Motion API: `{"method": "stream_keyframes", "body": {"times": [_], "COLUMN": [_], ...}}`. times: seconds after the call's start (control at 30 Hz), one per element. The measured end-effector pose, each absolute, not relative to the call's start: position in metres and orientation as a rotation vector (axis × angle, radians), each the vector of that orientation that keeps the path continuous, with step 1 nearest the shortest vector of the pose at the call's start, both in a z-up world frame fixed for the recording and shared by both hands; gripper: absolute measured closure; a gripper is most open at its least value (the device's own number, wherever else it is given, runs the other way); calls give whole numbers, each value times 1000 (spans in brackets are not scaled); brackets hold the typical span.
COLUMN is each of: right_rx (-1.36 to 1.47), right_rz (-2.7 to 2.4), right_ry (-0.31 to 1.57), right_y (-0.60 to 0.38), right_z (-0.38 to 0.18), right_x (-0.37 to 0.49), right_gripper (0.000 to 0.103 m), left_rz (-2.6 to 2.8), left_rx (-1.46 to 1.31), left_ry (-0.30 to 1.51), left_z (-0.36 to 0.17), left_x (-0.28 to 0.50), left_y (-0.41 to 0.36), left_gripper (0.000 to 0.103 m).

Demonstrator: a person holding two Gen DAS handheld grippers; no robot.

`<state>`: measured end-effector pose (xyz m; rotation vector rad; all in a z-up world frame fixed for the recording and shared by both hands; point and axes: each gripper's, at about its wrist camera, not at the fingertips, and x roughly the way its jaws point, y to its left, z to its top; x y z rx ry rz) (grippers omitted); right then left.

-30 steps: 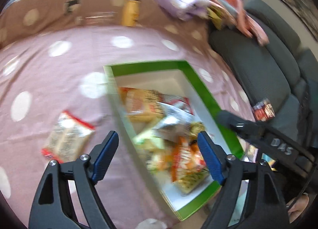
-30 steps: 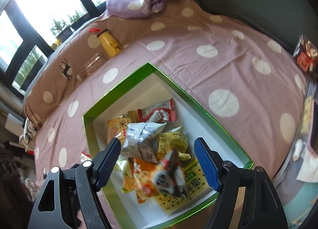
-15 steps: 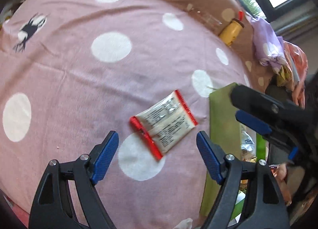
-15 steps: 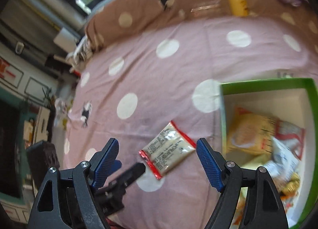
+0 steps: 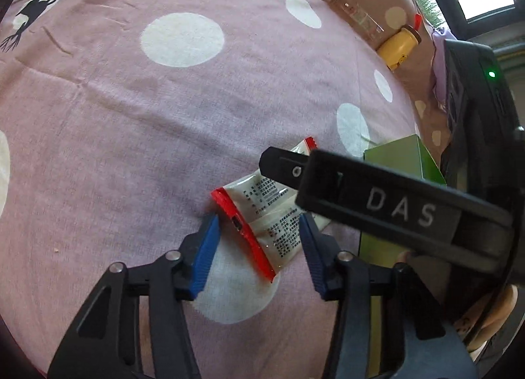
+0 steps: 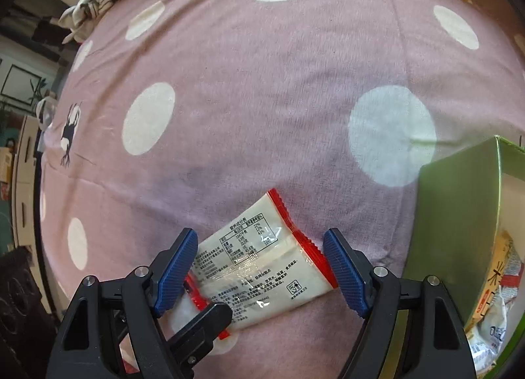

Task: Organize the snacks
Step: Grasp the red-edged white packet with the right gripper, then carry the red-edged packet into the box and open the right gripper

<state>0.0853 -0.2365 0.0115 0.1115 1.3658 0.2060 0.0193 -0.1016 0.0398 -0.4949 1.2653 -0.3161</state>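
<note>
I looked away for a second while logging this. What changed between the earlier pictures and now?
Both grippers swung off the green box and dropped to the lone white-and-red packet on the spotted sheet. The left gripper and right gripper now straddle it from opposite sides, fingers open, nothing gripped. The left narrowed its gap. The packet lies where it did; the box keeps its snacks.
</note>
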Motion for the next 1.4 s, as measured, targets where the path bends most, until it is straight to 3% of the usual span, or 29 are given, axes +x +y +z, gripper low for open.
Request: {"method": "stream_keyframes", "body": {"times": [0.1, 0.17, 0.33, 0.97, 1.4], "right_rx": [111, 121, 197, 321, 537], "right_rz": [230, 247, 258, 83, -145], "right_ry": [1351, 1345, 1319, 941, 800], "right_y": [-235, -234, -247, -297, -379], "right_z": [11, 12, 19, 128, 124], "right_x": [75, 67, 55, -26, -97], "right_gripper": [30, 42, 50, 50, 50], "left_rz": [-316, -322, -342, -606, -852], "left_rx": [-475, -466, -418, -177, 28], "left_ry": [1268, 1265, 1254, 966, 929], "left_z": [39, 38, 41, 140, 142], "left_x": [20, 21, 20, -26, -57], "left_y": [-103, -102, -105, -159, -250], "left_gripper": [75, 75, 81, 81, 80]}}
